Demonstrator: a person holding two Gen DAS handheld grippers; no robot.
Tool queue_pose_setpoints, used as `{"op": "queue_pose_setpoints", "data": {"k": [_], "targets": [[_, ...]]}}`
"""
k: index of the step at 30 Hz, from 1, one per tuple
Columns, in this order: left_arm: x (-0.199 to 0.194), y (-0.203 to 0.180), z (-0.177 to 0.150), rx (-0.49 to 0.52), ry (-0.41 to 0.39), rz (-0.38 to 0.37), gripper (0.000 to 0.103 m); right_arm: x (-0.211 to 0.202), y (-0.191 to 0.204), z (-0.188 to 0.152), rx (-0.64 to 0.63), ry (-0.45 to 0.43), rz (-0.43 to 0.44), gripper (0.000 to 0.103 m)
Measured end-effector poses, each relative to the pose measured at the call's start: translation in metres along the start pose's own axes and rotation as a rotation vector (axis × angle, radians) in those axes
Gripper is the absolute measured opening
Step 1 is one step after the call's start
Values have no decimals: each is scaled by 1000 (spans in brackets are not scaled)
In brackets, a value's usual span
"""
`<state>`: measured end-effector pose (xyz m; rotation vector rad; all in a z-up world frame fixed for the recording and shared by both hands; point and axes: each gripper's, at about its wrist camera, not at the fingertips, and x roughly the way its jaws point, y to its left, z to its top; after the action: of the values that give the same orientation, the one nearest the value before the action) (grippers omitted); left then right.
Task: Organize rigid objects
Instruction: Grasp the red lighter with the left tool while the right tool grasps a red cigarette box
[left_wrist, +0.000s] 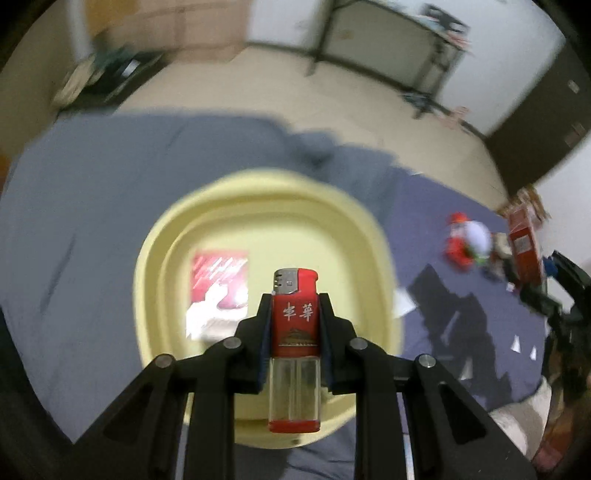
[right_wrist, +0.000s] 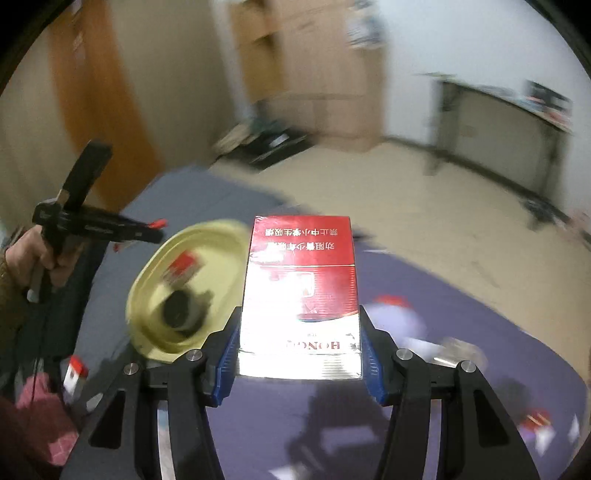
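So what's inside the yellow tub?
The yellow tub holds a red packet. The right view also shows something dark, too blurred to name. The lighter hides part.

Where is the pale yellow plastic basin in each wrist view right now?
Left wrist: the pale yellow plastic basin fills the centre, behind the red lighter in the left gripper.
Right wrist: left of centre, tilted.
Shared landmark: the red cigarette pack lying inside it.

Home bedroom, grey-blue bedsheet (left_wrist: 110, 206), wooden wardrobe (right_wrist: 314, 70), tiled floor (right_wrist: 388, 206), side table (left_wrist: 391, 48)
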<state>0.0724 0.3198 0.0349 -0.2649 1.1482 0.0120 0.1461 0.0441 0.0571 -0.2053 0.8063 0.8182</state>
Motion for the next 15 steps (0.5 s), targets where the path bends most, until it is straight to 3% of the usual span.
{"op": "queue_pose_setpoints", "data": {"k": [3,7,15], "targets": [[36,29,-12,-59,35,-11,24,73,57,17,-69,108,82,55],[62,52,0,-102,49,0,24,160,118,25,-224,230,79,55],[74,63,8,-106,-6,-58,24,259,143,39,-316,412,10,55]]}}
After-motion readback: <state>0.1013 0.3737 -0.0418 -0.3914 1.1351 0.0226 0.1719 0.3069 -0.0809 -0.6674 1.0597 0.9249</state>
